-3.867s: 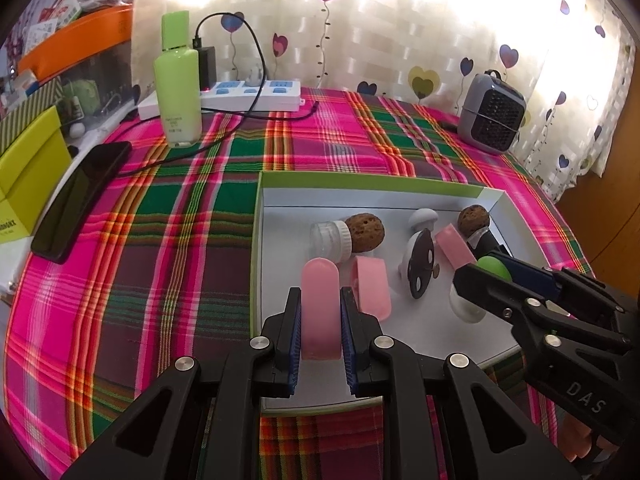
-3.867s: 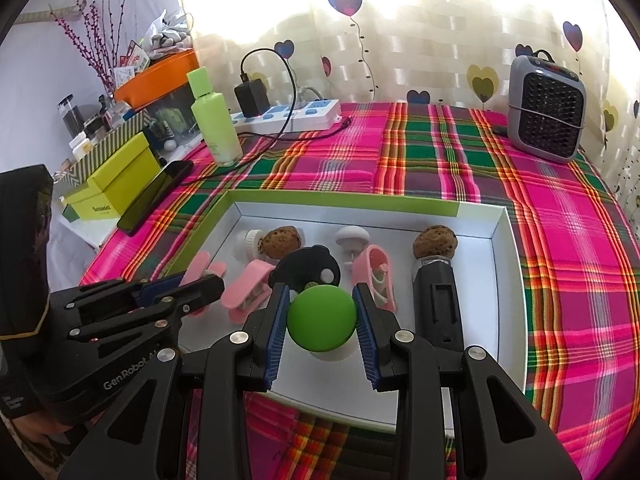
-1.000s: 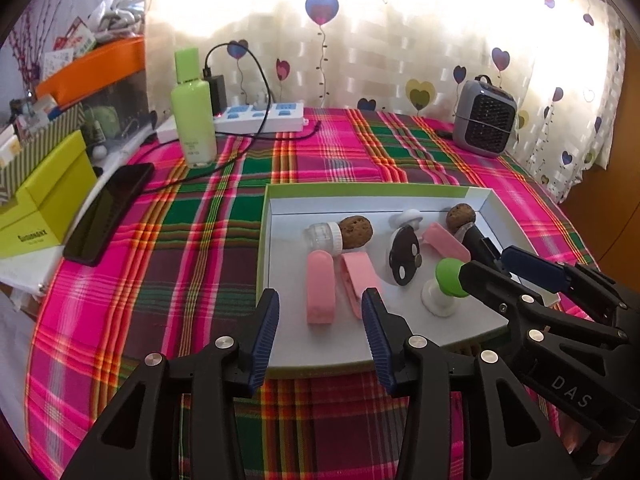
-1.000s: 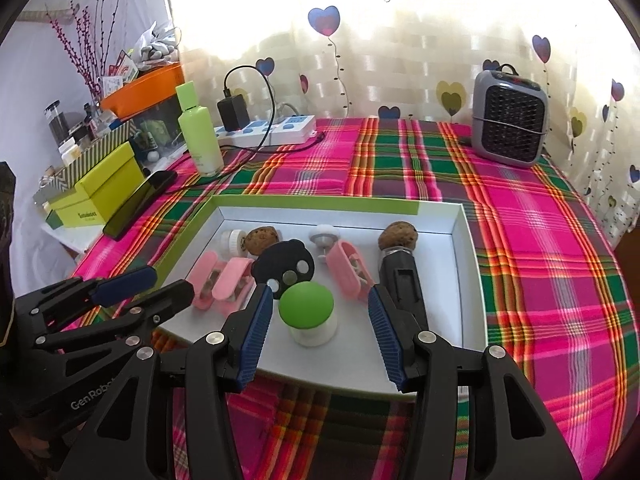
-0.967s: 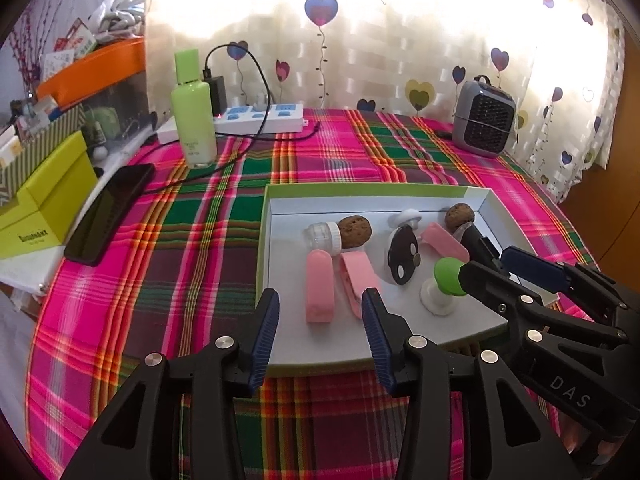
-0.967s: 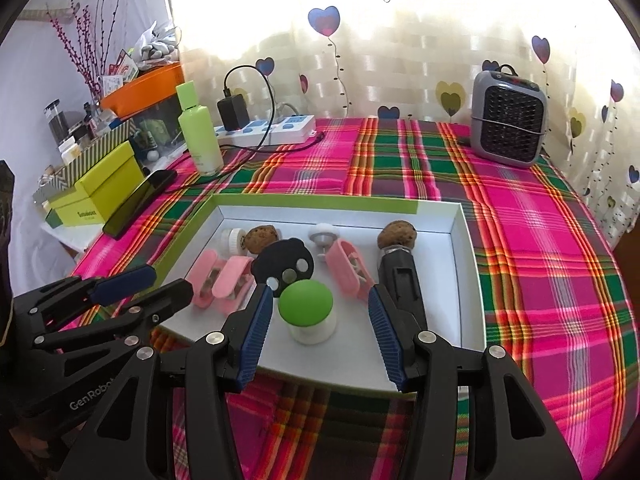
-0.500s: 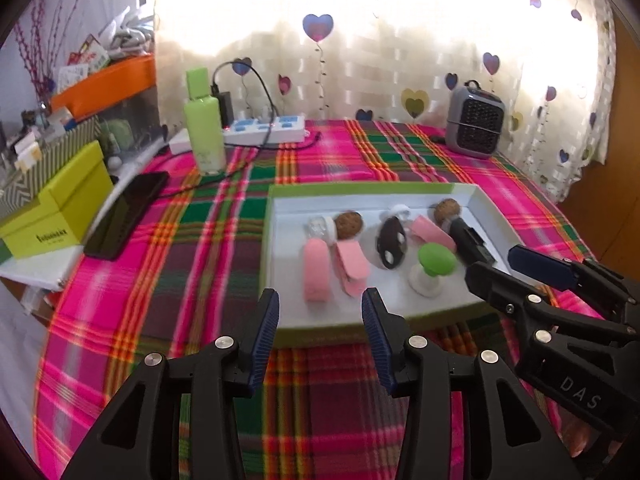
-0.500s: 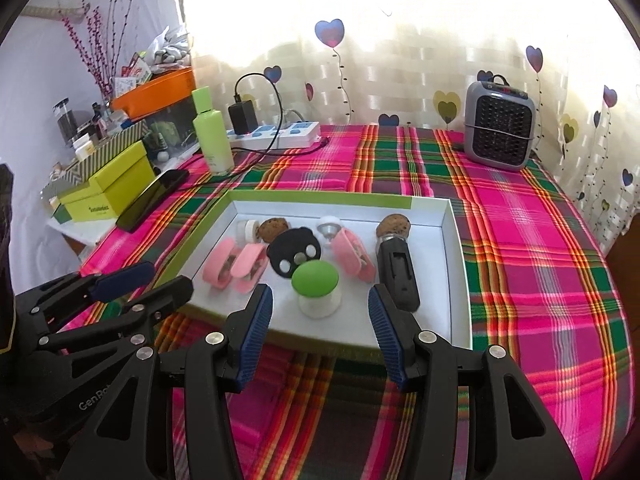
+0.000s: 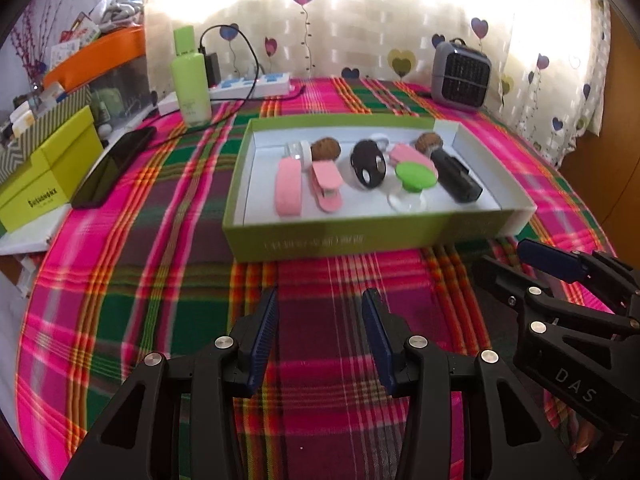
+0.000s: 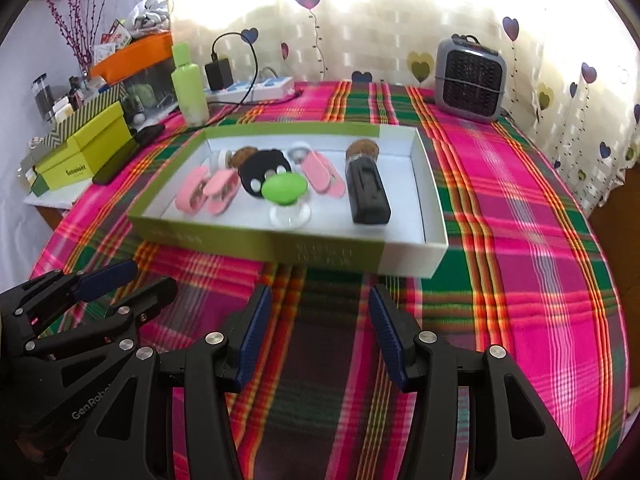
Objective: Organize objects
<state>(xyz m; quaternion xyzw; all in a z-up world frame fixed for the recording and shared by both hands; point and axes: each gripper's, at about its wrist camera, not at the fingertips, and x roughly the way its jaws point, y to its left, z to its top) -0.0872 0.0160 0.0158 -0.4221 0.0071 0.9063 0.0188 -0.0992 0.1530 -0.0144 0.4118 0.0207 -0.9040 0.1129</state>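
Both grippers pulled back from the green box (image 9: 320, 236), left gripper (image 9: 320, 320) and right gripper (image 10: 316, 320) wide, empty, pink clip (image 9: 288, 192) and green-topped stand (image 10: 285, 188) lying inside box.

Open cloth in front, crowded box behind

Bare plaid tabletop (image 9: 320, 280) lies between the tongs and the green box (image 9: 360, 236); its near wall and the packed items inside block entry.

"DAS" in white on right gripper (image 9: 536, 270) body, left wrist view. "GenRobot", cut off, on left gripper (image 10: 128, 282) body, right wrist view. Yellow box (image 9: 48, 168) has small dark label, unreadable. Tray (image 9: 360, 236) front wall lettering blurred, unreadable.
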